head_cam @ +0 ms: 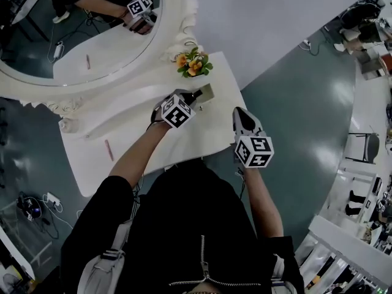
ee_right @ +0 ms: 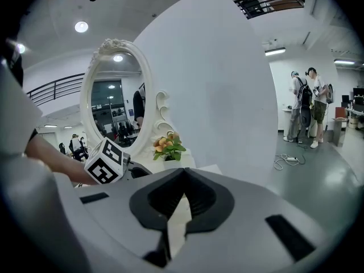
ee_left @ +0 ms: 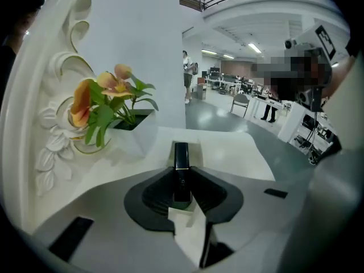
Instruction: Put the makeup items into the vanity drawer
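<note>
- The left hand-held gripper (head_cam: 191,98) is clenching a slim black tube (ee_left: 181,155) with a thin gold band, its jaws pressing on the tube's lower half.
- The tube is sticking out forward past the jaw tips and is hanging above the right part of the white desk (head_cam: 211,127), not touching the top.
- The flower pot (head_cam: 194,64) is standing near the tube, toward the back of the desk and against the carved frame of the oval mirror (head_cam: 92,38).
- A thin pink stick (head_cam: 109,149) is lying flat near the desk's left front, well apart from both grippers.
- The right hand-held gripper (ee_right: 183,174) is holding its jaws together with nothing between them.
- In the head view, it is hovering by the desk's right front edge, partly over the dark floor (head_cam: 306,103).
- The desk top between the tube and the right edge is lying bare, giving open room on that side.
- The pot and the mirror frame are closing off the back.
- The person's body is crowding the middle of the front edge.
</note>
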